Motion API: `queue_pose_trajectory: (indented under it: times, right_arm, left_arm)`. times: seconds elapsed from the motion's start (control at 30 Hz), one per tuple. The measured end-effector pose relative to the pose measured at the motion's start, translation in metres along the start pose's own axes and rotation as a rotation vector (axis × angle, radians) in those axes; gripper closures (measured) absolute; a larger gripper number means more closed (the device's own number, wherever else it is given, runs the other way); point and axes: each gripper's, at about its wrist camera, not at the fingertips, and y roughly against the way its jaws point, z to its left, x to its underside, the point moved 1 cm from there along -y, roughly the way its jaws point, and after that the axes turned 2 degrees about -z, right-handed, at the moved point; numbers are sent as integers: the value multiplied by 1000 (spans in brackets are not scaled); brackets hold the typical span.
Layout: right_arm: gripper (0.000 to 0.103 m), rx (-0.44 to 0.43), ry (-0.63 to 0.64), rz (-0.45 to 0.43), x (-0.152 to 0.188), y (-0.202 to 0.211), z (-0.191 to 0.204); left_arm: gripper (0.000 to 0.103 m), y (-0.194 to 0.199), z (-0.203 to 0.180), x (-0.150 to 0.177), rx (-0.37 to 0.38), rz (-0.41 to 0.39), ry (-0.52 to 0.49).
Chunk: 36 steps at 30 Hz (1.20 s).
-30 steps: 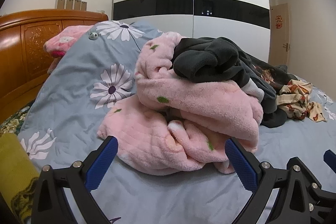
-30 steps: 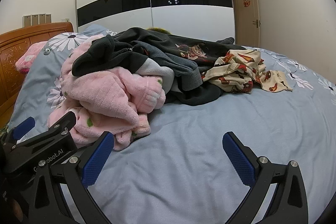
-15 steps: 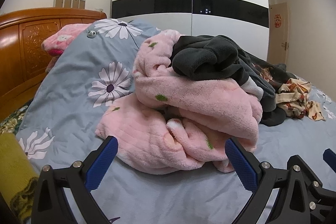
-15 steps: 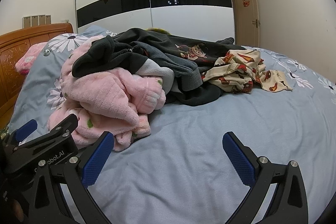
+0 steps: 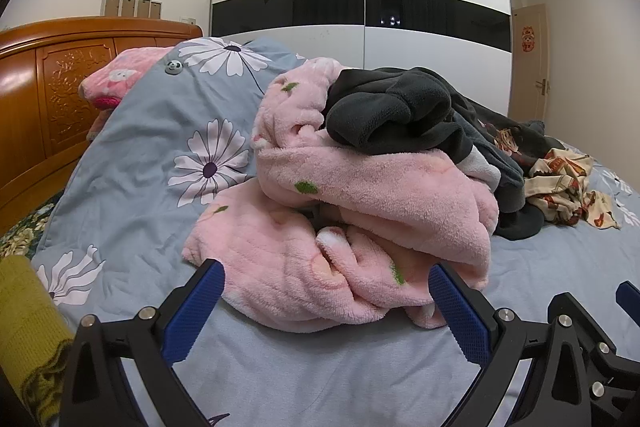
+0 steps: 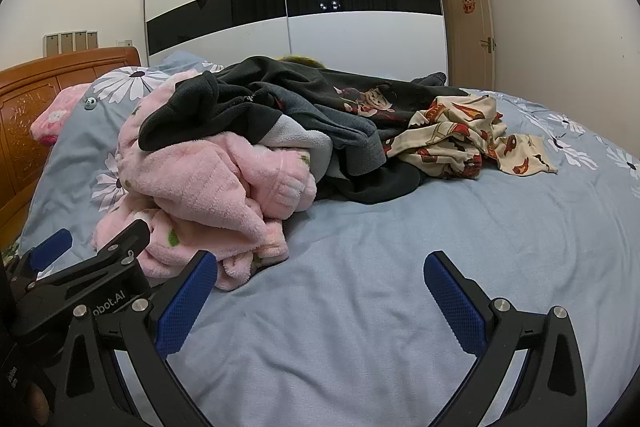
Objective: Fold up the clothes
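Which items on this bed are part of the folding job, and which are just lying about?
To fold:
fluffy pink fleece garment
dark grey fleece top
black cartoon-print sweatshirt
cream patterned garment

Lying about:
pink pillow
blue-grey daisy-print duvet
wooden headboard

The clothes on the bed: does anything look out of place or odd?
Yes. The clothes lie in one tangled heap: a pink fleece under a dark fleece, and a cream printed piece crumpled beside them. Nothing is folded. Both grippers are open and empty.
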Motion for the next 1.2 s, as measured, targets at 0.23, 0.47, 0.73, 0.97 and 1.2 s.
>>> queue_pose_trajectory:
  times: [0.23, 0.47, 0.73, 0.97, 1.2]
  right_arm:
    - [0, -11, -14, -2, 0, 1, -1]
    - [0, -33, -89, -20, -14, 17, -11]
    - [0, 1, -92, -61, -58, 53, -30]
    - [0, -72, -27, 7, -106, 50, 0]
    - [0, -160, 73, 114, -145, 1, 81]
  left_arm:
    - [0, 0, 0, -1, 18, 6, -2]
    - [0, 8, 11, -13, 35, -23, -11]
    - [0, 35, 51, -38, 93, -53, -1]
    - [0, 33, 91, -26, 109, -19, 3]
    - [0, 14, 139, -9, 105, 59, 132]
